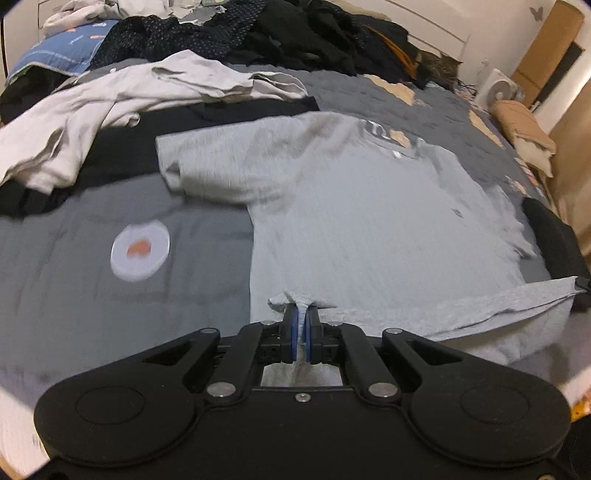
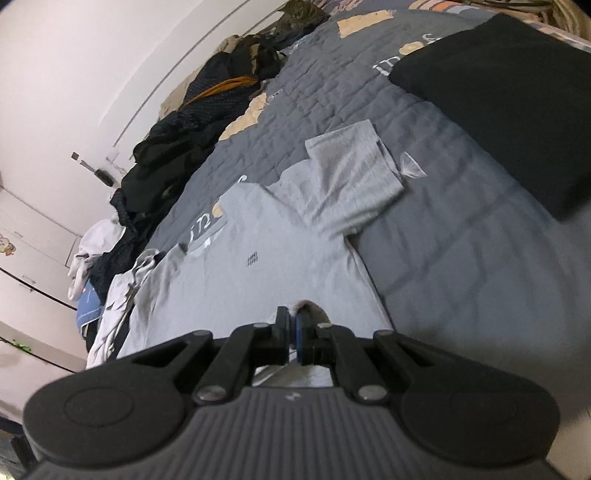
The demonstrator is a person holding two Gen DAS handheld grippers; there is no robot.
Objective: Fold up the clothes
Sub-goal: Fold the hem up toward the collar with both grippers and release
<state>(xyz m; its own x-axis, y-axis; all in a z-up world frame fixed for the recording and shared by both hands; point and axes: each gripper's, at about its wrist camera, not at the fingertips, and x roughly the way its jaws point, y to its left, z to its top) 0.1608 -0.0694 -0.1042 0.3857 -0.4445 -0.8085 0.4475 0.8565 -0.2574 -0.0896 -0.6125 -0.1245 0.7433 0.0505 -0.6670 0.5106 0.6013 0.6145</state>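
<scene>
Item 1: grey T-shirt point(image 1: 354, 206). It is lying spread flat on the grey quilted bedspread point(image 1: 85, 236), neck end pointing away from the left wrist camera, one short sleeve reaching out to that view's left. The hem edge nearest the cameras is being lifted slightly where it is pinched. A small dark printed mark is showing on the chest in the right wrist view.

Item 2: left gripper point(image 1: 302, 314). Its jaws are sitting closed together, blue pads pressing a small bunch of the shirt's hem cloth between them.

Item 3: right gripper point(image 2: 292, 319). Its jaws are likewise sitting nearly closed, and a fold of the same shirt's hem is rising between and just beyond the tips, so it is gripping that cloth.

Item 4: white garment point(image 1: 92, 110). It is lying crumpled beyond the shirt's sleeve, partly overlapping a black garment point(image 1: 122, 151) spread beneath it.

Item 5: heap of dark clothes point(image 1: 280, 33). It is piling up along the far edge of the bed against the wall, with an orange strip showing in it.

Item 6: folded black cloth point(image 2: 509, 96). It is resting on the bedspread well apart from the shirt, to the right in the right wrist view.

Item 7: white round patch point(image 1: 140, 251) with an orange heart. It is showing on the bedspread just beside the shirt's left edge.
</scene>
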